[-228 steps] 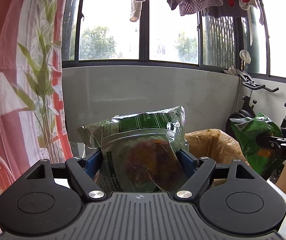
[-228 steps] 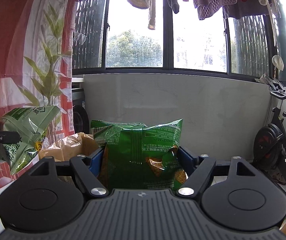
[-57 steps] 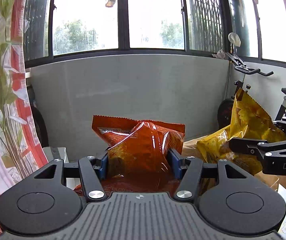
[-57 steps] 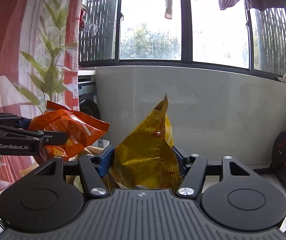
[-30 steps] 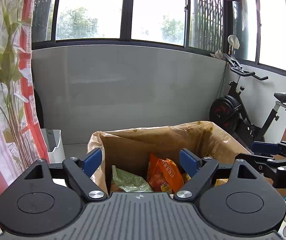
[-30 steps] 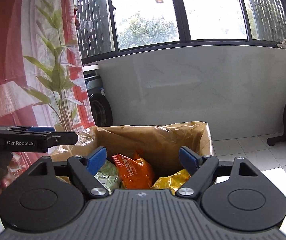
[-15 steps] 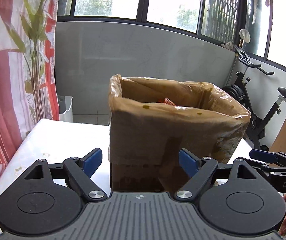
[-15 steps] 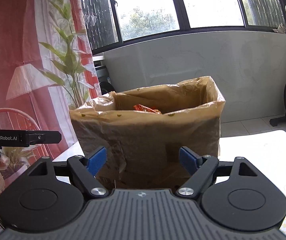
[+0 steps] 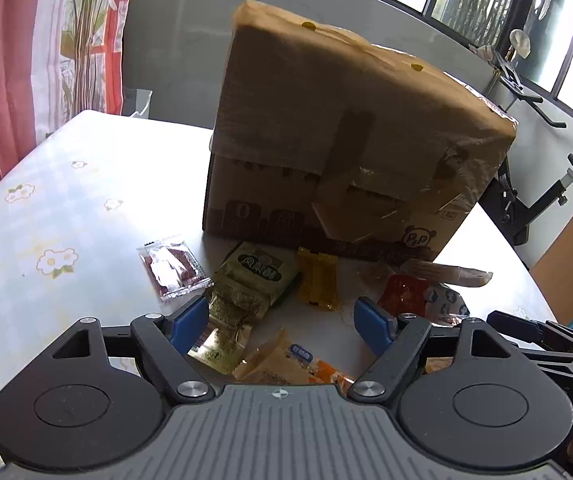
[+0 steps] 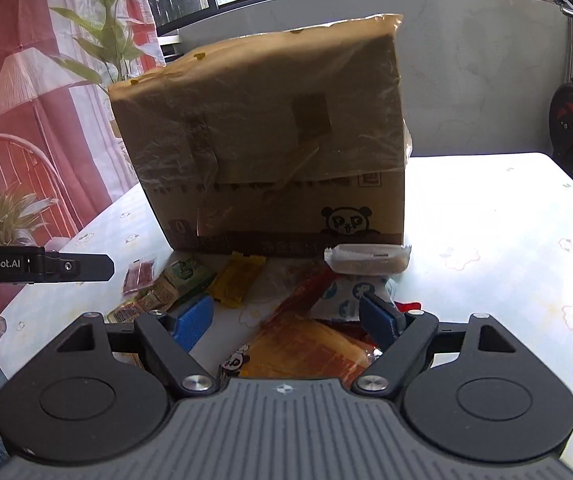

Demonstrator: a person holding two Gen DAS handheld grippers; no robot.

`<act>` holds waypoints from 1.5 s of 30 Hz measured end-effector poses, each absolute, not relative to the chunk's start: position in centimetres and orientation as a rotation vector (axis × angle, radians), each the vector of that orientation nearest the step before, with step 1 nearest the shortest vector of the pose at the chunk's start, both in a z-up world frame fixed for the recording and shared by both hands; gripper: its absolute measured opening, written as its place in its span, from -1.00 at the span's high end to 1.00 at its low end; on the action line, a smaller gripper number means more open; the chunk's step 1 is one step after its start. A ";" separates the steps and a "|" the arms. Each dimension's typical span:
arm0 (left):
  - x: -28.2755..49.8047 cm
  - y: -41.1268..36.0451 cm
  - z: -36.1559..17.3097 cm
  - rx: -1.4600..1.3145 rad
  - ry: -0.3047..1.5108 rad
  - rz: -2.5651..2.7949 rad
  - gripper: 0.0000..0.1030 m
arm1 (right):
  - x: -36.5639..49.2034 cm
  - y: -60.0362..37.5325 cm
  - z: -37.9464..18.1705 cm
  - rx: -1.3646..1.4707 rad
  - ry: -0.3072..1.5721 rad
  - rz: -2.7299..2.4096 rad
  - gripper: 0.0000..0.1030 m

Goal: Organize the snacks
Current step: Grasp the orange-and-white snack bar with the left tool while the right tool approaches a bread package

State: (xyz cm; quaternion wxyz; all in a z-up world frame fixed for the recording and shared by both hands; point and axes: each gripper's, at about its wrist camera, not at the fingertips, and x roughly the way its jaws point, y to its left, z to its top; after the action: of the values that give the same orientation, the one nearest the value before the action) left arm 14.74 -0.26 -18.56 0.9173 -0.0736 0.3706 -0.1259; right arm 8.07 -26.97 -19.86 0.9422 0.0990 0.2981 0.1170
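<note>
Both the left gripper [image 9: 282, 314] and the right gripper [image 10: 286, 314] stand with jaws apart, the left having just narrowed slightly, gripping nothing. Small snack packets [image 9: 254, 276] lie loose on the tablecloth [image 9: 66, 200] against the front of the plastic-lined cardboard box [image 10: 270, 140], which stands mid-table.

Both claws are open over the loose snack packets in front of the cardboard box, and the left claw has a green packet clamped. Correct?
Not quite. The left claw clamps nothing: in the left wrist view its jaws stand apart above the olive-green packet. The right claw is open too, before the cardboard box.
</note>
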 end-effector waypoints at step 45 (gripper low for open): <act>14.7 -5.5 -24.0 -0.032 0.828 -0.364 -0.35 | 5.1 -26.0 -23.1 0.027 0.577 0.196 -0.60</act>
State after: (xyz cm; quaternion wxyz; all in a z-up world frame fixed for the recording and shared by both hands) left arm 14.66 -5.50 -24.04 0.8994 -0.0153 0.4000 -0.1759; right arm 5.11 -25.96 -23.14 0.9539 0.0133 0.2838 0.0967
